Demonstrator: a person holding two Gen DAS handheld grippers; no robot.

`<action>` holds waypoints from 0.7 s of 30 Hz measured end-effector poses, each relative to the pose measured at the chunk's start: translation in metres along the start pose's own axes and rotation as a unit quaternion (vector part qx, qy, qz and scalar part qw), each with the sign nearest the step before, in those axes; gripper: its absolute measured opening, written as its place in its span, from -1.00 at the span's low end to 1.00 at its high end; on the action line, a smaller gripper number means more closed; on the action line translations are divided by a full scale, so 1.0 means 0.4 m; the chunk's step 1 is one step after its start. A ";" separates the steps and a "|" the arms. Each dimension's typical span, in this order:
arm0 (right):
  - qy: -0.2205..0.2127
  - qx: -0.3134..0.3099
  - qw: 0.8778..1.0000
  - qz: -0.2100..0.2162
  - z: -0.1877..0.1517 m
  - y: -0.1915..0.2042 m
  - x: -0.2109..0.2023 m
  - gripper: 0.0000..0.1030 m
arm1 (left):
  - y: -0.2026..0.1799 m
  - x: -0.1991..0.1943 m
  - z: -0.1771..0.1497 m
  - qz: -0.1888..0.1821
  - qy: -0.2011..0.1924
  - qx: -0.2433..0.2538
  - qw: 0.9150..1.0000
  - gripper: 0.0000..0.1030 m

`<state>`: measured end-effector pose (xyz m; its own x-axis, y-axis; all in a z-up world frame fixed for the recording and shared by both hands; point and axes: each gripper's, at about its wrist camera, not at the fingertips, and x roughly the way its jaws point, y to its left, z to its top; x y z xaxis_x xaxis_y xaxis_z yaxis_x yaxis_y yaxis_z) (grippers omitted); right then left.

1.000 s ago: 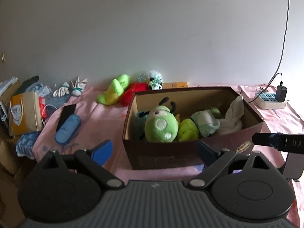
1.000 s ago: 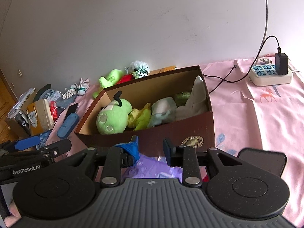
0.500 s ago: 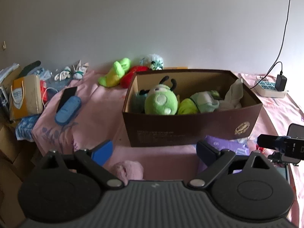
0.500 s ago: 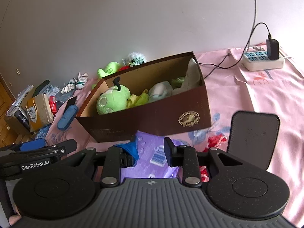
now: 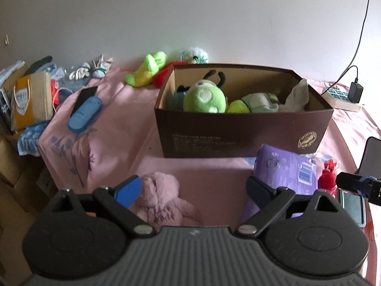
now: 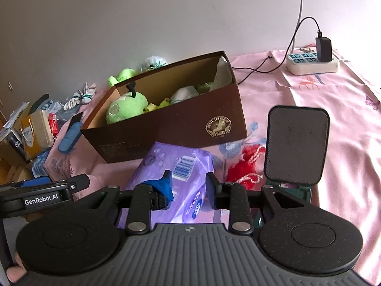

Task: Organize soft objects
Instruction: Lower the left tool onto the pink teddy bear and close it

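Note:
A brown cardboard box (image 5: 243, 131) on the pink bedspread holds a green round plush (image 5: 204, 99) and other soft toys; it also shows in the right wrist view (image 6: 171, 128). My left gripper (image 5: 193, 187) is open wide and empty, with a pink plush (image 5: 159, 197) just beyond its left finger. My right gripper (image 6: 188, 184) is partly open and empty, above a purple wipes pack (image 6: 176, 166). A red knitted item (image 6: 247, 164) lies right of the pack. A yellow-green plush (image 5: 147, 71) and a red one (image 5: 164, 75) lie behind the box.
A dark phone stand (image 6: 296, 145) stands at right. A power strip with charger (image 6: 312, 63) lies far right. A blue slipper (image 5: 84, 113) lies at the bed's left edge. Bags and boxes (image 5: 31, 100) crowd the floor at left.
Both grippers have pulled back from the box toward the bed's near side. The pink plush, purple pack and red item have come into view. Neither gripper's opening has changed.

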<state>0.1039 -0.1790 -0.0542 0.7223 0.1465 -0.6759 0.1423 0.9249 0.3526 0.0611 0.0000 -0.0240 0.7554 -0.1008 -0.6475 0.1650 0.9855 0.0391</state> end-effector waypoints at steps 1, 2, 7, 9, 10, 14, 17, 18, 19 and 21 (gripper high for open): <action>0.000 -0.001 1.000 -0.003 -0.003 0.000 -0.001 -0.74 | 0.000 0.002 -0.003 -0.001 0.002 0.000 1.000 0.83; 0.001 -0.002 1.000 -0.007 -0.008 0.000 -0.003 -0.74 | 0.000 0.003 -0.007 -0.002 0.004 0.001 1.000 0.83; 0.003 -0.002 1.000 -0.014 -0.019 -0.005 -0.009 -0.73 | 0.008 0.006 -0.022 -0.011 0.011 -0.006 1.000 0.83; 0.005 0.000 1.000 -0.013 -0.024 -0.009 -0.010 -0.73 | 0.014 0.008 -0.029 -0.014 0.014 -0.009 1.000 0.83; 0.007 0.001 1.000 -0.012 -0.026 -0.012 -0.009 -0.73 | 0.019 0.009 -0.033 -0.016 0.015 -0.010 1.000 0.83; 0.013 0.003 1.000 -0.015 -0.037 -0.019 -0.009 -0.72 | 0.038 0.007 -0.043 -0.019 0.016 -0.019 0.999 0.83; 0.018 0.003 1.000 -0.014 -0.045 -0.027 -0.011 -0.72 | 0.049 0.001 -0.050 -0.020 0.012 -0.018 1.000 0.83; 0.019 0.004 1.000 -0.015 -0.047 -0.031 -0.012 -0.72 | 0.053 -0.003 -0.054 -0.019 0.009 -0.018 1.000 0.83; 0.020 0.004 1.000 -0.014 -0.050 -0.034 -0.012 -0.72 | 0.058 -0.008 -0.057 -0.017 0.007 -0.018 1.000 0.83; 0.021 0.008 1.000 -0.011 -0.054 -0.042 -0.012 -0.72 | 0.071 -0.016 -0.062 -0.016 0.001 -0.018 1.000 0.83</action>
<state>0.0836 -0.1875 -0.0707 0.6895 0.1417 -0.7103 0.1686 0.9223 0.3477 0.0453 0.0323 -0.0378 0.7489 -0.1319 -0.6495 0.1664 0.9860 -0.0083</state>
